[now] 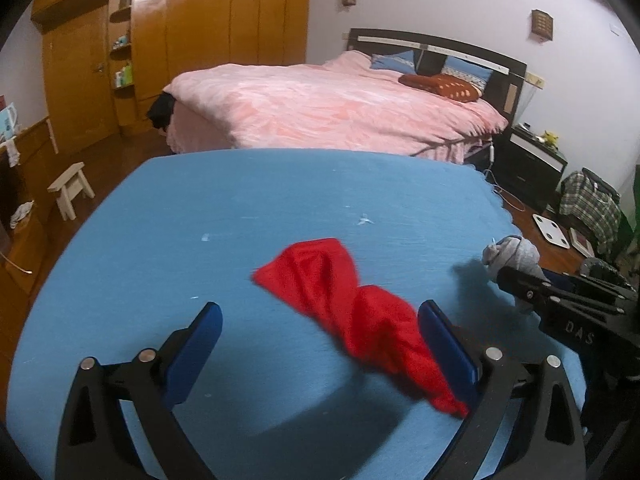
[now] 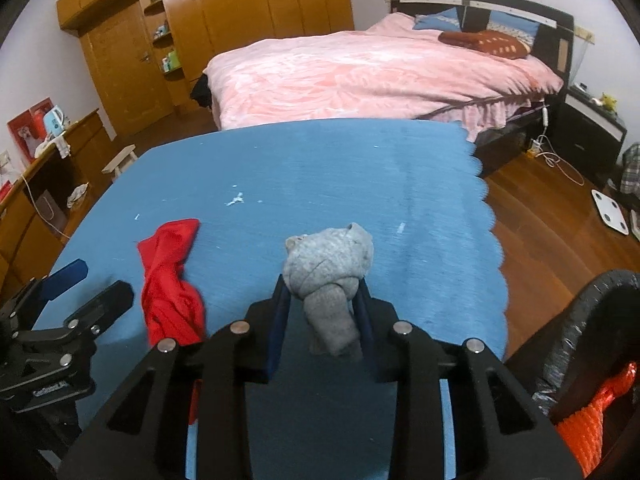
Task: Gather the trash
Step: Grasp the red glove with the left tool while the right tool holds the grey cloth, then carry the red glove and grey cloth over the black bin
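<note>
While tilted downward, right gripper jaws pinching grey sock, left gripper jaws spread.

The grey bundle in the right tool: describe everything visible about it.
The grey bundle looks like soft knitted fabric, perhaps a balled sock, heather grey and wound into a knot. Its rounded upper lump bulges beyond the tips of the right tool, and a narrower tail hangs back between the blue pads, which press on its waist from both sides. It is over the blue cloth; whether it rests on it cannot be told. The red cloth lies apart, to its left.
</note>
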A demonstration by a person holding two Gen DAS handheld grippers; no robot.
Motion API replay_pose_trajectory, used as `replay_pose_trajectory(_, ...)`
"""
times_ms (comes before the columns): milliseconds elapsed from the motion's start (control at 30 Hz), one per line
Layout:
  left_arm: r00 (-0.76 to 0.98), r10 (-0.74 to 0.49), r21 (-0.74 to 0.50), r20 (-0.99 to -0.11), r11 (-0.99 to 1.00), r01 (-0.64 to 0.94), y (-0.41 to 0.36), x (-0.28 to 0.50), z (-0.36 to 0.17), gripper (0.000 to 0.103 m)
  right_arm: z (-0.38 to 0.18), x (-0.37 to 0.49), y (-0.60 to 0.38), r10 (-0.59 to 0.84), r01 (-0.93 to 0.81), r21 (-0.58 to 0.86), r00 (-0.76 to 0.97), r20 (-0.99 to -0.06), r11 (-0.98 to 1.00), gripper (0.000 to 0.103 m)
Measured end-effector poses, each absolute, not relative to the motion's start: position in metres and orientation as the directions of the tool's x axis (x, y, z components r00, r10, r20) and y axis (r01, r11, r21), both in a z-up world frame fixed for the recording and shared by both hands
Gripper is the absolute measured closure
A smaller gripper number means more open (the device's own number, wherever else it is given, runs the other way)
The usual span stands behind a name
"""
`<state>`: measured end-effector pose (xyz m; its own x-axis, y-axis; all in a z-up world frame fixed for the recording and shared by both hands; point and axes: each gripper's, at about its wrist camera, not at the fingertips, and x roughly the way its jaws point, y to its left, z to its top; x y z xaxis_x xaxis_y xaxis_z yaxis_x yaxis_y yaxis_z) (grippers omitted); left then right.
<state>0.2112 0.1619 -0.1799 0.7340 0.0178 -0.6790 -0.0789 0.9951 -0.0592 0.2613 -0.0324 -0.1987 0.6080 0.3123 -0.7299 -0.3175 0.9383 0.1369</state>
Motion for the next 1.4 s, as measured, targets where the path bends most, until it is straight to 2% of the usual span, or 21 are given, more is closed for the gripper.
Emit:
replay_pose_trajectory(200, 0.703, -0.017, -0.069, -0.711, 0.997, -0.045, 0.147, 0.228, -0.191, 0.015, -0.203, 0.259, -0.043, 0.307, -0.294, 0.152, 0.605, -0.735, 0.944, 0.072)
replay_pose_trajectory(367, 0.649, -0.063, -0.095, -0.758, 0.995, -0.014, 0.139, 0.241, -0.204, 0.030, -0.207, 0.260, -0.043, 0.312, -0.292, 0.163, 0.595, -0.741, 0.943, 0.072)
replay_pose_trajectory(433, 0.632, -0.068, -0.098, -0.772, 0.995, -0.013, 0.138, 0.244, -0.208, 0.046, -0.208, 0.261, -0.043, 0.313, -0.292, 0.163, 0.594, -0.741, 0.942, 0.071)
replay_pose_trajectory(467, 0.634, -0.064, -0.096, -0.770, 0.995, -0.017, 0.140, 0.243, -0.208, 0.051, -0.208, 0.261, -0.043, 0.312, -0.292, 0.163, 0.594, -0.741, 0.942, 0.070)
replay_pose_trajectory(533, 0.638, -0.091, -0.122, -0.765, 0.993, -0.005, 0.143, 0.242, -0.207, 0.074, -0.208, 0.261, -0.043, 0.313, -0.291, 0.164, 0.593, -0.742, 0.942, 0.069)
replay_pose_trajectory(633, 0.641, -0.102, -0.134, -0.761, 0.991, -0.001, 0.146, 0.240, -0.206, 0.083, -0.208, 0.262, -0.043, 0.312, -0.292, 0.163, 0.593, -0.742, 0.942, 0.066)
replay_pose_trajectory(667, 0.644, -0.102, -0.134, -0.759, 0.991, 0.000, 0.146, 0.240, -0.205, 0.084, -0.208, 0.263, -0.043, 0.312, -0.292, 0.163, 0.593, -0.742, 0.943, 0.063)
replay_pose_trajectory(733, 0.655, -0.098, -0.129, -0.749, 0.992, 0.002, 0.148, 0.237, -0.202, 0.085, -0.208, 0.263, -0.042, 0.309, -0.291, 0.160, 0.599, -0.738, 0.943, 0.051)
replay_pose_trajectory(1000, 0.676, -0.072, -0.105, -0.733, 0.994, -0.008, 0.159, 0.227, -0.193, 0.086, -0.212, 0.273, -0.036, 0.311, -0.299, 0.158, 0.586, -0.748, 0.941, 0.049)
replay_pose_trajectory(1067, 0.677, -0.062, -0.100, -0.733, 0.995, -0.017, 0.162, 0.226, -0.192, 0.086, -0.212, 0.273, -0.033, 0.309, -0.305, 0.150, 0.584, -0.751, 0.941, 0.051)
replay_pose_trajectory(1133, 0.679, -0.055, -0.094, -0.732, 0.995, -0.020, 0.162, 0.225, -0.192, 0.086, -0.213, 0.274, -0.032, 0.311, -0.309, 0.150, 0.577, -0.756, 0.939, 0.065)
replay_pose_trajectory(1233, 0.683, -0.051, -0.092, -0.729, 0.995, -0.025, 0.163, 0.224, -0.190, 0.086, -0.212, 0.272, -0.030, 0.317, -0.321, 0.149, 0.571, -0.757, 0.935, 0.068)
replay_pose_trajectory(1400, 0.697, -0.037, -0.085, -0.716, 0.996, -0.034, 0.161, 0.219, -0.185, 0.086, -0.204, 0.264, -0.032, 0.324, -0.326, 0.151, 0.584, -0.744, 0.933, 0.069)
